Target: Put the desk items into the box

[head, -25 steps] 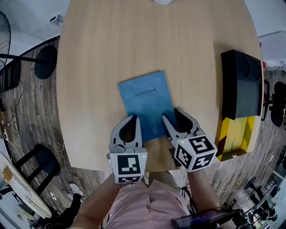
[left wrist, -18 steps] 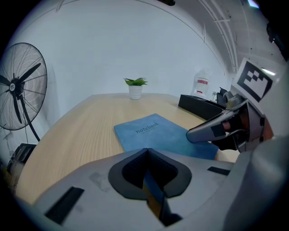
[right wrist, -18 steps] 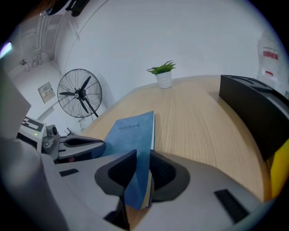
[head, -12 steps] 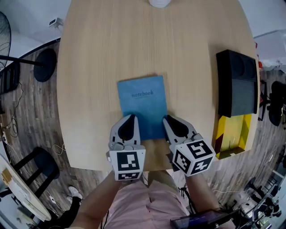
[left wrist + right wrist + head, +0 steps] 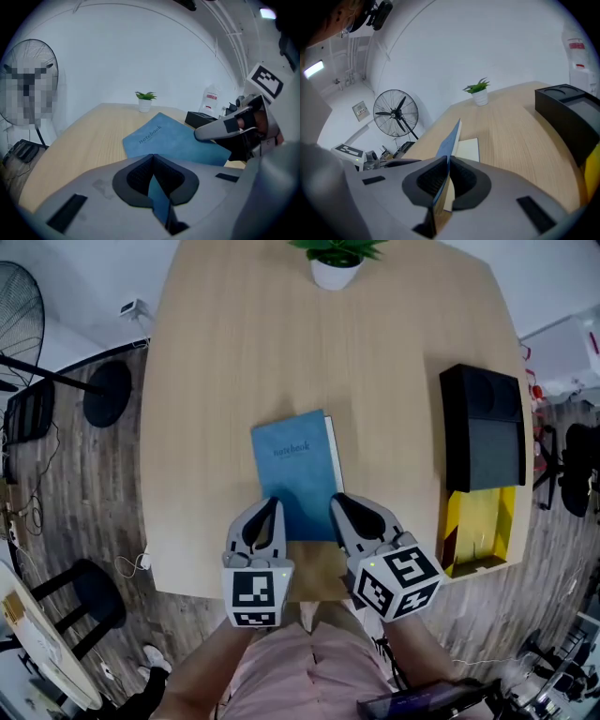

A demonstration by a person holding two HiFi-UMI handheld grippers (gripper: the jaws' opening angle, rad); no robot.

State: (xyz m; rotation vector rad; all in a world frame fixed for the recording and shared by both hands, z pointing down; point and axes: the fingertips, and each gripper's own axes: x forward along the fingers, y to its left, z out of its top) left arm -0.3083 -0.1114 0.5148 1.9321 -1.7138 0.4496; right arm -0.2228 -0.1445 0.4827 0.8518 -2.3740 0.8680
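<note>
- L tongs (image 5: 265,512) pressed shut on near edge of the blue notebook (image 5: 295,486); R tongs (image 5: 349,510) likewise pinching the near edge, just beside.
- Notebook sits mid-table (image 5: 216,381), near side; pale pages show along its right edge, cover looks tilted up there.
- Black box (image 5: 483,427) at the table's right edge, well apart from the notebook.
- Step now, prob.: lift and carry it right to the box.
- Do it well: keep both pinches firm and level so cover and pages don't fan open.
- Raise the far edge clear before swinging over; don't drag.
- Risk: R tongs may hold only the cover and some pages, so the rest could sag.
</note>
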